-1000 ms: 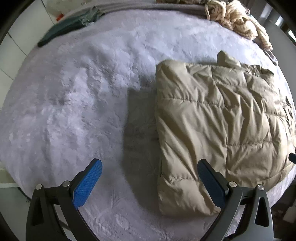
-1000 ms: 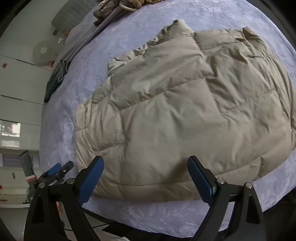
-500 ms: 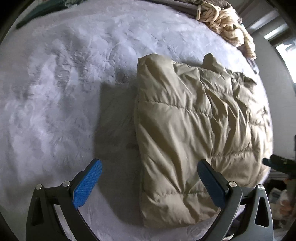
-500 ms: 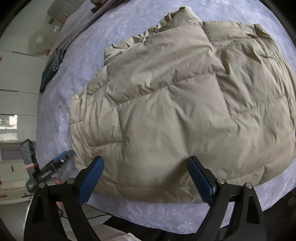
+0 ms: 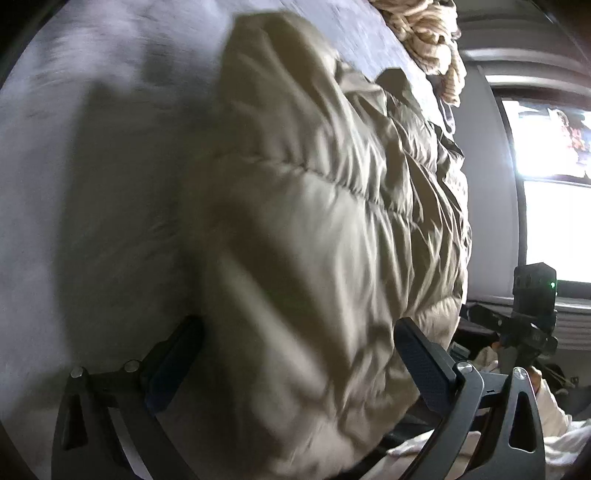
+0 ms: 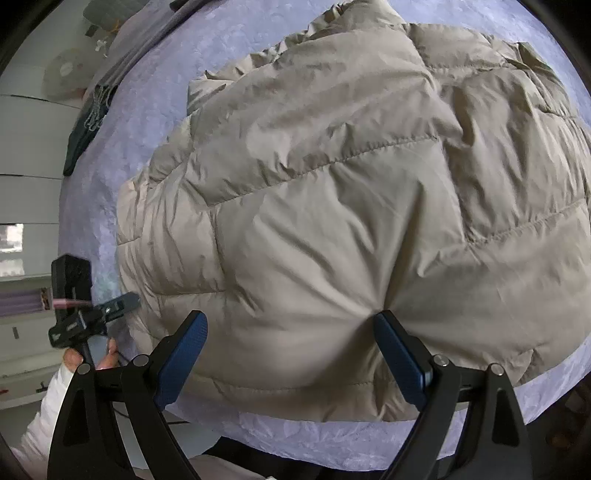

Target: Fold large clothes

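So the puffy beige jacket (image 6: pixel 332 206) is lying on the lavender bed (image 6: pixel 155 110), already folded into a chunky rectangle, with its near hem sitting close to the bed's near edge. Both tongs are gaping wide open and neither one is gripping anything.

The right tongs (image 6: pixel 288 354) are hovering over the near hem, straddling a wide stretch of it. The right-hand pad looks like it's just touching the fabric where it dimples, but I can't say for sure. My guess is they're lining up to grab the hem for another fold away from the near edge.

The left tongs (image 5: pixel 295 365) are coming in low at the jacket's left corner, one pad out on the bed side and the other over the quilting. That view is blurry, so contact is hard to call. Probably going for the matching corner so the bulky thing lifts evenly.

Room-wise, the bed is bare on the left and on the far side of the jacket. A dark green garment (image 6: pixel 83 129) is lying at the far left edge, and a cream knit pile (image 5: pixel 424 33) is sitting at the far end.
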Action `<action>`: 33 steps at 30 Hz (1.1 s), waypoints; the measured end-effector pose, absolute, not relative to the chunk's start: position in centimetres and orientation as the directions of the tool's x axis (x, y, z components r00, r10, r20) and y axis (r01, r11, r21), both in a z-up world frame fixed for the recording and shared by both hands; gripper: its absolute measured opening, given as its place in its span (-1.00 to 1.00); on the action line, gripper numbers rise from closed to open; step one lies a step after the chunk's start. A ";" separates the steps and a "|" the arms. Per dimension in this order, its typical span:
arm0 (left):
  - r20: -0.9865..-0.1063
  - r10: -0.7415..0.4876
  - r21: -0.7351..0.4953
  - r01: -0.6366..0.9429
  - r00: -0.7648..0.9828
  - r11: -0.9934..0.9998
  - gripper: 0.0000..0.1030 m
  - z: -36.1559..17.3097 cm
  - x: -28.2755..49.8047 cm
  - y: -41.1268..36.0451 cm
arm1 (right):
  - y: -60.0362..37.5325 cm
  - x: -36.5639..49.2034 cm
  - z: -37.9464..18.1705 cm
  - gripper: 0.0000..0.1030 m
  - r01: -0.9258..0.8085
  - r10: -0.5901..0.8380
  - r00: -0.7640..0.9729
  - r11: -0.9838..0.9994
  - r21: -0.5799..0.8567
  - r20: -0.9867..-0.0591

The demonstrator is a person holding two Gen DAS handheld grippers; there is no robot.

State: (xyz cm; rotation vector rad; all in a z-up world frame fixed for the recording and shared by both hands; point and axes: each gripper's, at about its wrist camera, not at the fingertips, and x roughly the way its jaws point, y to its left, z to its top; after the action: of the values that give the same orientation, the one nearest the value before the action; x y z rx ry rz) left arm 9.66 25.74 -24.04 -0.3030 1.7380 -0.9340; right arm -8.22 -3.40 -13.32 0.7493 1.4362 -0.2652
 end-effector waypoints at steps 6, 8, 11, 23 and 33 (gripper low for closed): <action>-0.673 -0.601 -0.734 0.286 -0.432 0.616 1.00 -25.2 10.0 22.7 | -3.5 -8.0 -13.5 0.81 0.591 0.272 0.135 0.750 0.298 -0.953; -0.671 -0.600 -0.738 0.315 -0.435 0.597 0.37 -24.9 9.5 22.4 | -3.4 -7.8 -13.1 0.81 0.580 0.277 0.127 0.758 0.298 -0.952; -0.619 -0.638 -0.782 0.278 -0.458 0.558 -0.32 -24.2 9.0 22.0 | -3.5 -7.7 -11.7 0.81 0.546 0.252 0.128 0.789 0.281 -0.959; -0.669 -0.664 -0.743 0.340 -0.334 0.577 -0.50 -11.0 5.6 20.1 | -9.3 -4.7 -12.0 -0.69 0.561 0.103 0.363 0.769 0.306 -0.926; -0.748 -0.594 -0.661 0.411 -0.294 0.628 -0.50 -3.7 1.2 10.2 | -13.1 -2.8 -18.8 -0.88 0.580 0.221 0.407 0.688 0.437 -0.886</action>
State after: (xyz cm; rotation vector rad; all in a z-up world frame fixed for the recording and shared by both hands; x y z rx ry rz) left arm 1.22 10.17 -3.72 -0.1560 1.5881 -0.9916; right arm -2.79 -13.11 -18.82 0.8232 1.1611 -0.2616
